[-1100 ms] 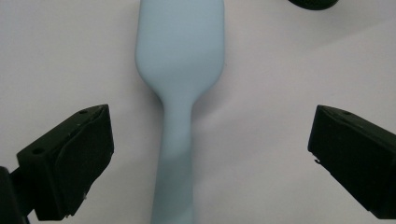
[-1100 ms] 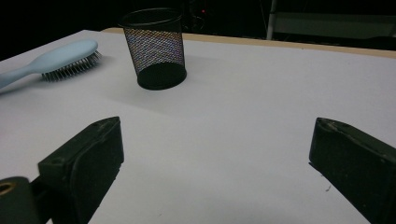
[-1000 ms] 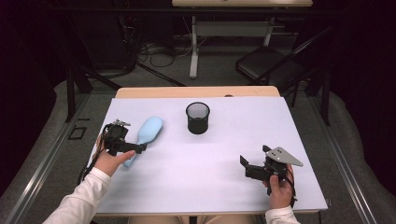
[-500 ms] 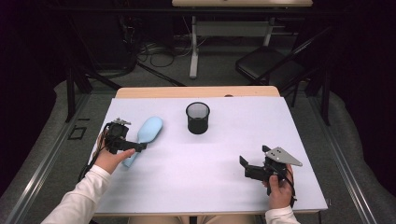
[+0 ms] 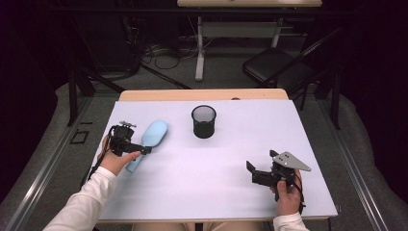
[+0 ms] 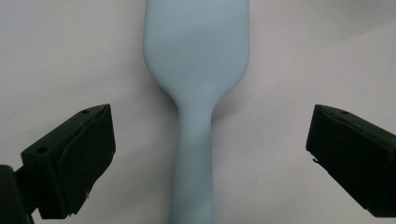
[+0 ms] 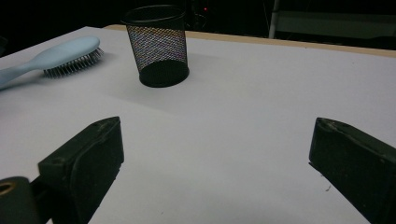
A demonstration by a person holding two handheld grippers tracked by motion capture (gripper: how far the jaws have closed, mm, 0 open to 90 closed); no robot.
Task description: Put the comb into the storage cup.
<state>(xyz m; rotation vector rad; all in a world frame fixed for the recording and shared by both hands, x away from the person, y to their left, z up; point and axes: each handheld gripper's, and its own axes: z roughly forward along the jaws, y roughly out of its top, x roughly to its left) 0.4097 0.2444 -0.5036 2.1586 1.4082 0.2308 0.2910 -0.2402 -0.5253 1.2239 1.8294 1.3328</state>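
1. Hairbrush [image 5: 148,143], high view: it lies at the table's [image 5: 308,139] left, as a second ago; your left gripper [image 5: 129,144] has edged over its handle. Mesh cup [image 5: 204,121] stands centre-back.
2. Left gripper view: your jaws are spread either side of the handle, not touching.
3. Right gripper view: your right gripper [image 7: 215,158] gapes wide, unmoved.

Black mesh cup [image 5: 203,121] upright on white table [image 5: 221,168]

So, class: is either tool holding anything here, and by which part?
Nothing is held. The left tool is open astride the hairbrush handle; the right tool is open.
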